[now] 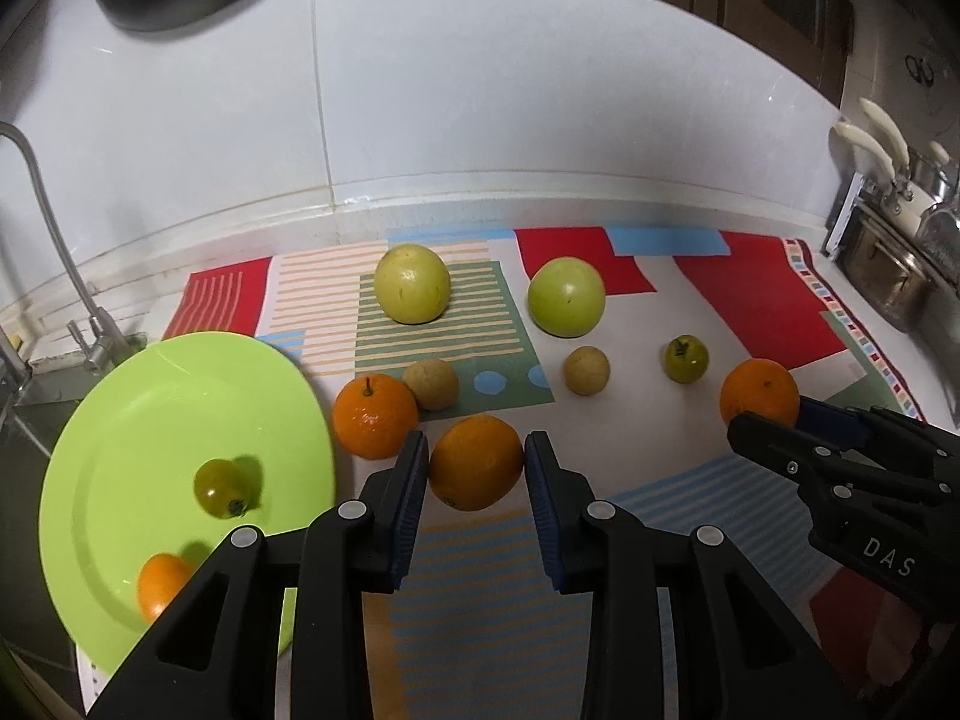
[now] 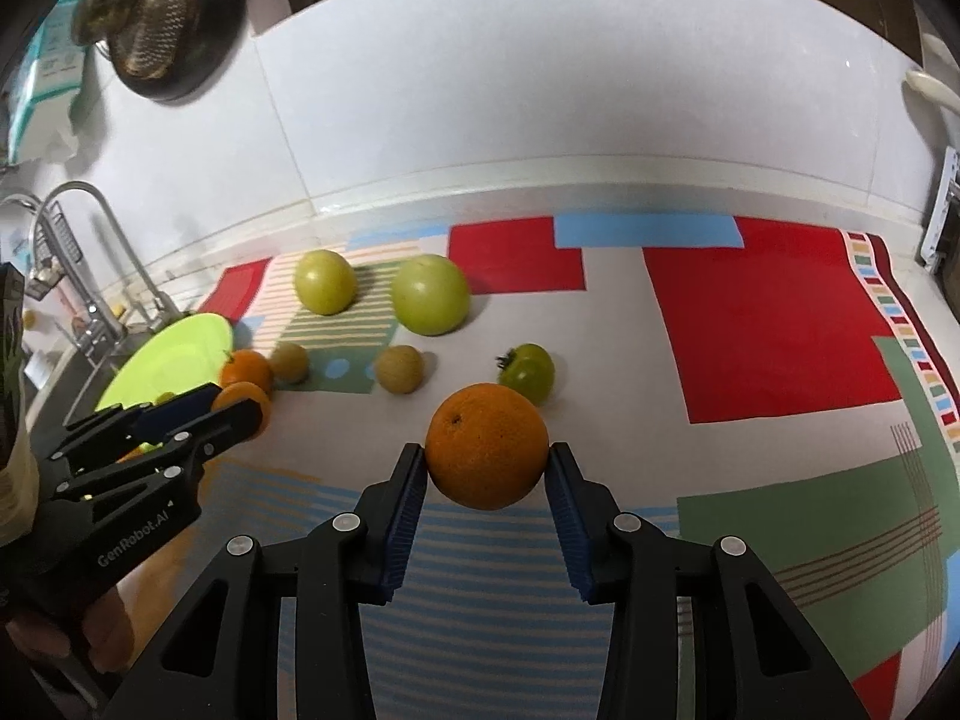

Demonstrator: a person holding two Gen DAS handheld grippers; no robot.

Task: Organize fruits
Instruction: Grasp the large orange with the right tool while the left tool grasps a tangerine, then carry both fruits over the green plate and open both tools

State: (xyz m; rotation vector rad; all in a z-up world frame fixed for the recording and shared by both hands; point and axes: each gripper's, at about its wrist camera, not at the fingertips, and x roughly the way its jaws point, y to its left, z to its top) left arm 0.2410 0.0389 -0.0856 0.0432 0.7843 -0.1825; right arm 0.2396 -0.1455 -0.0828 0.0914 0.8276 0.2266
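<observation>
Left wrist view: left gripper [image 1: 477, 468] is clamped on an orange [image 1: 476, 462], both pads touching its sides at the widest part, so the hold looks centred and unlikely to roll out. Green plate [image 1: 120, 450] sits just left of the fingers, already holding a small green tomato [image 1: 222, 488] and a small orange fruit [image 1: 161, 585]; judging by that, the plate is the drop target and this orange goes there next. Ahead of the fingertips on the patterned mat [image 1: 750, 294]: a stemmed orange [image 1: 375, 416] just left, touching a tan round fruit [image 1: 431, 384], a second tan one [image 1: 587, 370], two large yellow-green fruits [image 1: 412, 283] [image 1: 566, 297] further back, and another green tomato [image 1: 686, 359]. Right gripper [image 1: 774, 426] shows at the far right, closed around its own orange [image 1: 759, 391]. Right wrist view: right gripper [image 2: 487, 468] grips that orange [image 2: 487, 446] across its middle, pads pressed on both sides; the green tomato [image 2: 528, 373] is just beyond it, apart. Left gripper [image 2: 234, 405] is far left, near the plate [image 2: 180, 342]. Both hands loaded at once, presumably to save a trip. Risk: crowding at the plate.
</observation>
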